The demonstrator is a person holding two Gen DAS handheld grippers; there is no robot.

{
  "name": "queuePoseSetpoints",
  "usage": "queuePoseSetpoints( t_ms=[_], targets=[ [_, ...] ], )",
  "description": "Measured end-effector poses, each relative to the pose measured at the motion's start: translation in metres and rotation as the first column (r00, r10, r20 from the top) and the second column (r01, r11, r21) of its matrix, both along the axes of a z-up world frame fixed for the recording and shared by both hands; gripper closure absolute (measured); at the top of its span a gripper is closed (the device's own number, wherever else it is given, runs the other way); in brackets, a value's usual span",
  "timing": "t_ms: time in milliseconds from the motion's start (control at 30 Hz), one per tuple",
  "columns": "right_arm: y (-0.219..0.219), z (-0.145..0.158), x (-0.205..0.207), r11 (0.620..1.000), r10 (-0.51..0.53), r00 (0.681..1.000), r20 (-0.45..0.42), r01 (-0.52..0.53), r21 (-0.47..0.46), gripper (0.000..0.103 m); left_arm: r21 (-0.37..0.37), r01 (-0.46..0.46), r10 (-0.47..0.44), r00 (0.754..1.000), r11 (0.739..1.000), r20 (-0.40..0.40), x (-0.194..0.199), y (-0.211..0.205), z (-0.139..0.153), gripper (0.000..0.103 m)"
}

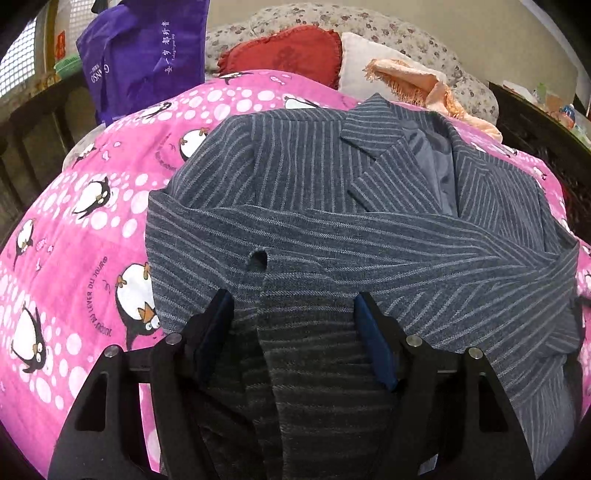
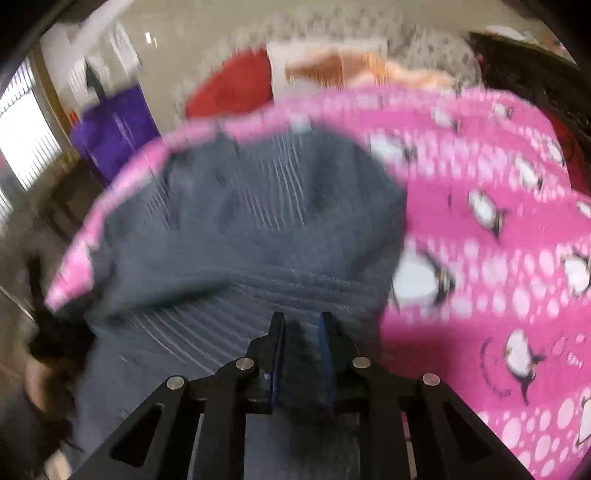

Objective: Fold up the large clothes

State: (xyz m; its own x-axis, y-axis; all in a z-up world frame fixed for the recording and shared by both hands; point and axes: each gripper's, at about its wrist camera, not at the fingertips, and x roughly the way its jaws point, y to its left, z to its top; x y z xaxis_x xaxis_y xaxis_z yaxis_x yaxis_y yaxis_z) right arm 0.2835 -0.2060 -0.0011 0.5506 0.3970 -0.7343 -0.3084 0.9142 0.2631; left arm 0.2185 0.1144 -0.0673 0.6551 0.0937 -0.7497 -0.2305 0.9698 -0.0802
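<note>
Grey pinstriped wool fills the middle of both views: a suit jacket (image 1: pixel 332 206) lies on a bed covered by a pink penguin-print blanket (image 1: pixel 74 229). From the left wrist, the jacket's lapels and paler lining face up at the far right, and a sleeve is laid across the body from left to right. Its left edge runs just inside the blanket's pink margin, with a broad strip of bare blanket beyond it on that side.

The left gripper (image 1: pixel 293 314) hovers low over the near hem with its jaws standing wide apart; cloth lies under and between the blue pads (image 1: pixel 373 343), but neither pad presses on it.

The right gripper (image 2: pixel 301 325) has its jaws drawn close, with only a narrow gap; dark grey cloth sits in that gap, and the pads seem to pinch a fold of the jacket, though the right wrist view is badly smeared. In that view the jacket bulges up ahead of the fingers, and open pink blanket spreads wide to the right of it.

At the head of the bed are a red cushion (image 1: pixel 284 51), a white pillow (image 1: pixel 360 59) with a peach fringed cloth (image 1: pixel 417 83) over it, and floral bedding (image 1: pixel 388 26). A purple bag (image 1: pixel 144 55) hangs beyond the bed's far left corner.
</note>
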Motion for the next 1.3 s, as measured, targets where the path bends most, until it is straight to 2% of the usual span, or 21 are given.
queuePoseSetpoints(
  t_ms=[67, 100, 133, 200, 233, 267, 333, 400, 500, 533, 600, 633, 667, 767, 833, 967, 1067, 1200, 1300],
  targets=[
    [-0.005, 0.018, 0.004, 0.996, -0.044, 0.997, 0.066, 0.039, 0.084, 0.083, -0.003, 0.000, 0.000, 1.000, 1.000, 0.001, 0.000, -0.002, 0.000, 0.034],
    [-0.005, 0.018, 0.008, 0.994, -0.065, 0.995, 0.078, 0.058, 0.092, 0.082, -0.007, 0.000, 0.000, 1.000, 1.000, 0.001, -0.001, -0.003, -0.001, 0.034],
    [-0.001, 0.010, 0.017, 0.995, -0.083, 0.995, 0.062, 0.079, 0.058, 0.078, -0.010, 0.000, 0.000, 1.000, 1.000, 0.001, 0.000, -0.003, -0.001, 0.034],
    [0.010, -0.027, 0.037, 0.992, -0.098, 0.994, -0.058, 0.093, -0.084, 0.078, -0.016, 0.002, -0.002, 1.000, 1.000, 0.004, -0.002, -0.004, -0.001, 0.034],
    [0.009, -0.043, 0.041, 0.991, -0.108, 0.991, -0.080, 0.101, -0.092, 0.078, -0.015, 0.002, -0.002, 1.000, 1.000, 0.003, -0.001, -0.003, -0.002, 0.034],
    [0.008, -0.041, 0.038, 0.991, -0.118, 0.992, -0.033, 0.115, -0.073, 0.078, -0.017, 0.002, -0.002, 1.000, 1.000, 0.003, -0.001, -0.002, -0.003, 0.034],
    [0.007, -0.032, 0.037, 0.989, -0.136, 0.990, -0.045, 0.132, -0.069, 0.078, -0.021, 0.000, 0.000, 1.000, 1.000, 0.003, -0.001, -0.001, -0.003, 0.034],
    [0.009, -0.010, 0.025, 0.989, -0.139, 0.990, 0.015, 0.140, -0.047, 0.078, -0.020, -0.001, 0.001, 1.000, 1.000, 0.002, -0.001, -0.001, -0.003, 0.034],
    [0.021, 0.010, 0.000, 0.999, -0.039, 0.997, 0.071, 0.038, 0.020, 0.076, -0.021, -0.003, 0.003, 1.000, 1.000, 0.002, -0.002, -0.001, -0.004, 0.034],
    [0.026, 0.003, -0.005, 1.000, -0.018, 0.999, 0.048, 0.018, 0.000, 0.072, -0.020, -0.003, 0.003, 1.000, 1.000, 0.001, -0.002, -0.002, -0.003, 0.034],
    [0.040, -0.038, -0.005, 0.993, 0.025, 0.997, -0.073, -0.033, -0.113, 0.068, -0.020, -0.002, 0.002, 1.000, 1.000, 0.002, -0.002, -0.001, -0.003, 0.034],
    [0.039, -0.045, -0.008, 0.994, 0.034, 0.998, -0.045, -0.038, -0.102, 0.068, -0.019, -0.002, 0.002, 1.000, 1.000, 0.001, -0.002, -0.002, -0.004, 0.034],
    [0.034, -0.044, -0.015, 0.998, 0.025, 1.000, 0.006, -0.025, -0.064, 0.068, -0.020, -0.002, 0.002, 1.000, 1.000, 0.001, -0.002, -0.002, -0.004, 0.034],
    [0.028, -0.032, -0.015, 1.000, -0.007, 0.998, -0.065, 0.006, -0.022, 0.068, -0.022, -0.003, 0.003, 1.000, 1.000, 0.001, -0.001, -0.001, -0.003, 0.034],
    [0.017, -0.018, -0.023, 1.000, -0.024, 0.997, -0.078, 0.022, -0.014, 0.068, -0.020, -0.001, 0.001, 1.000, 1.000, -0.001, -0.002, -0.001, -0.003, 0.034],
    [-0.014, 0.024, -0.075, 1.000, -0.026, 1.000, 0.000, 0.026, -0.011, 0.066, -0.012, 0.047, -0.048, 0.998, 0.999, -0.035, -0.015, 0.002, 0.012, 0.034],
    [-0.038, 0.034, -0.119, 0.999, 0.007, 1.000, 0.026, -0.005, -0.050, 0.060, -0.001, 0.076, -0.076, 0.997, 0.997, -0.015, -0.052, 0.010, 0.037, 0.034],
    [-0.076, 0.024, -0.188, 0.992, 0.058, 0.998, 0.003, -0.058, -0.113, 0.050, 0.054, 0.088, -0.085, 0.994, 0.995, -0.062, -0.121, 0.029, 0.044, 0.034],
    [-0.095, 0.003, -0.229, 0.990, 0.080, 0.996, -0.027, -0.083, -0.114, 0.049, 0.010, 0.088, -0.085, 0.986, 0.996, -0.144, -0.175, 0.042, 0.028, 0.034]
  ],
)
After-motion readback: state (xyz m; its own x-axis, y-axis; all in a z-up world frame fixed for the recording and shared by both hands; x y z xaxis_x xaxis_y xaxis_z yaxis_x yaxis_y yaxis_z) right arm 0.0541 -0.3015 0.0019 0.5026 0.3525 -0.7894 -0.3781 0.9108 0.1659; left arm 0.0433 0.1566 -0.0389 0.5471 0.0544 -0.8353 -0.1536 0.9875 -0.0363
